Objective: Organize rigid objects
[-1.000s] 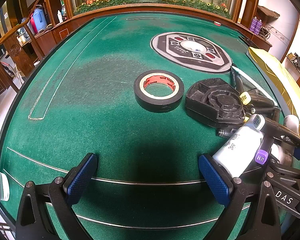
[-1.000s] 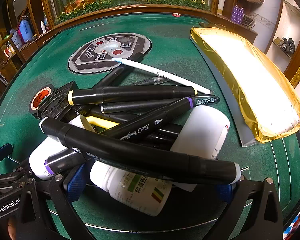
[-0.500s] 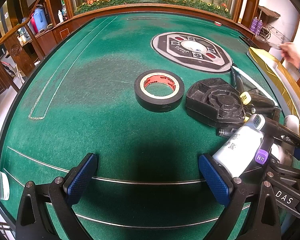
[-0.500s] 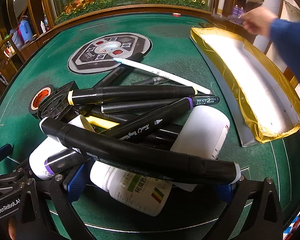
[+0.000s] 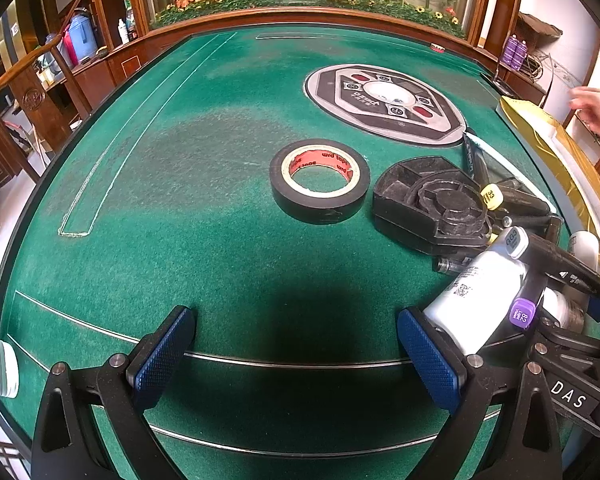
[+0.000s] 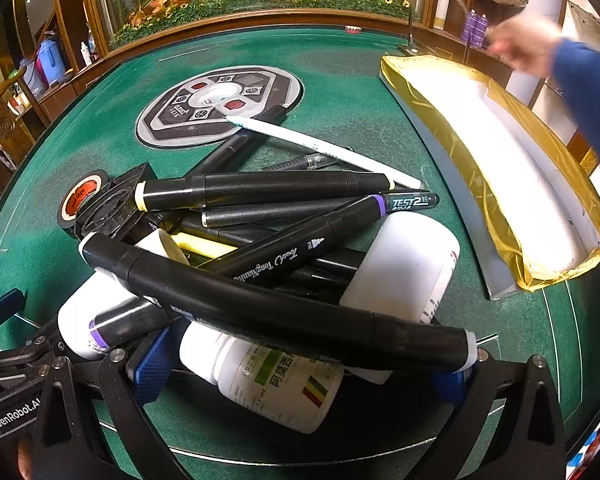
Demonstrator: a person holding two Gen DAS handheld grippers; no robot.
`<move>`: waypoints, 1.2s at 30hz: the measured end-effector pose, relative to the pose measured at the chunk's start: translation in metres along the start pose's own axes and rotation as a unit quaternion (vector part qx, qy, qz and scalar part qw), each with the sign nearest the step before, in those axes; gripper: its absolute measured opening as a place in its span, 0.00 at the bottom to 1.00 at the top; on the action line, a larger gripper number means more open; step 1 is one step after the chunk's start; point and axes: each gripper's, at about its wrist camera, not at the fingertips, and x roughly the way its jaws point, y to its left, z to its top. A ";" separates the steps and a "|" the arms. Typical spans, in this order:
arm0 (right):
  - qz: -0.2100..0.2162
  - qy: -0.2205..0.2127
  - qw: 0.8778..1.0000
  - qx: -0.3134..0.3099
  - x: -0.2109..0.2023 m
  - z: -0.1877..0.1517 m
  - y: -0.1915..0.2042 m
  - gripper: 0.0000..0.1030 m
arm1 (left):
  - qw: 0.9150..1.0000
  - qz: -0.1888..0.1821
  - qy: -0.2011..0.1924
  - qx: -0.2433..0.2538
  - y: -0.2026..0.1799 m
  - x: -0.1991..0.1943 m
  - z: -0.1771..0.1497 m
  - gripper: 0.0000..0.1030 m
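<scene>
The long marker (image 6: 276, 312) is laid crosswise, 10 to 4 o'clock, atop the pile just ahead of the right gripper (image 6: 300, 376), whose jaws are spread and empty; the left gripper (image 5: 296, 344), equally spread, is farther off.

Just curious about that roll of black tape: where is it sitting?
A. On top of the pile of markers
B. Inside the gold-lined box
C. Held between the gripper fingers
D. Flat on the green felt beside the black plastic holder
D: the roll of black tape lies flat on the green felt, just left of the black plastic holder.
</scene>
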 end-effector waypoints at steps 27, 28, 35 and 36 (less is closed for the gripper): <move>0.107 0.037 0.983 -0.146 -0.014 -0.004 -0.016 0.98 | 0.997 -0.036 -0.055 0.035 0.012 -0.041 -0.016 0.99; 0.117 0.028 0.980 -0.159 -0.021 -0.007 -0.020 0.98 | 0.996 -0.040 -0.058 0.046 0.008 -0.042 -0.017 0.99; 0.179 -0.032 0.964 -0.192 -0.065 -0.032 -0.056 0.79 | 0.987 -0.067 -0.072 0.129 -0.034 -0.056 -0.016 0.92; 0.195 -0.036 0.962 -0.189 -0.067 -0.034 -0.062 0.69 | 0.985 -0.066 -0.071 0.142 -0.040 -0.056 -0.014 0.92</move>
